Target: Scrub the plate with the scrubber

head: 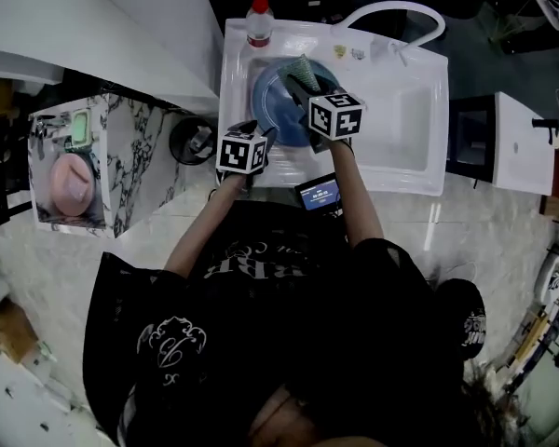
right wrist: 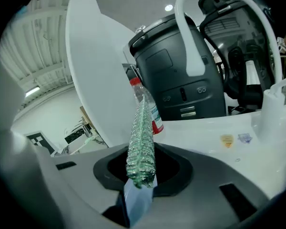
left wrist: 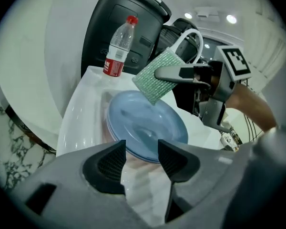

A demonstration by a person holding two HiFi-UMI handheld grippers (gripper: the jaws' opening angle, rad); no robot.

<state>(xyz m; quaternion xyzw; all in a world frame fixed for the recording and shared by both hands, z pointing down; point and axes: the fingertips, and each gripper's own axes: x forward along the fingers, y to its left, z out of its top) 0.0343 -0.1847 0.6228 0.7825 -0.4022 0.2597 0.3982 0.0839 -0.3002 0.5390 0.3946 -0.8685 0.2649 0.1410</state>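
Observation:
A blue plate [head: 278,102] lies tilted in the white sink [head: 401,128]. In the left gripper view the plate [left wrist: 145,123] shows face-on, and its near rim sits between the jaws of my open left gripper [left wrist: 142,152], which are not clamped on it. In the head view the left gripper [head: 264,140] is at the plate's near left edge. My right gripper [head: 298,84] is shut on a green scrubber [left wrist: 157,76], held over the plate's far rim. In the right gripper view the scrubber [right wrist: 141,149] stands edge-on in the right gripper [right wrist: 140,178].
A clear water bottle [head: 259,23] with a red cap stands at the sink's back left corner. A white arched faucet [head: 396,10] is at the back. A dark bin-like unit [left wrist: 126,30] rises behind the sink. A small lit screen [head: 319,194] sits by the sink's front edge.

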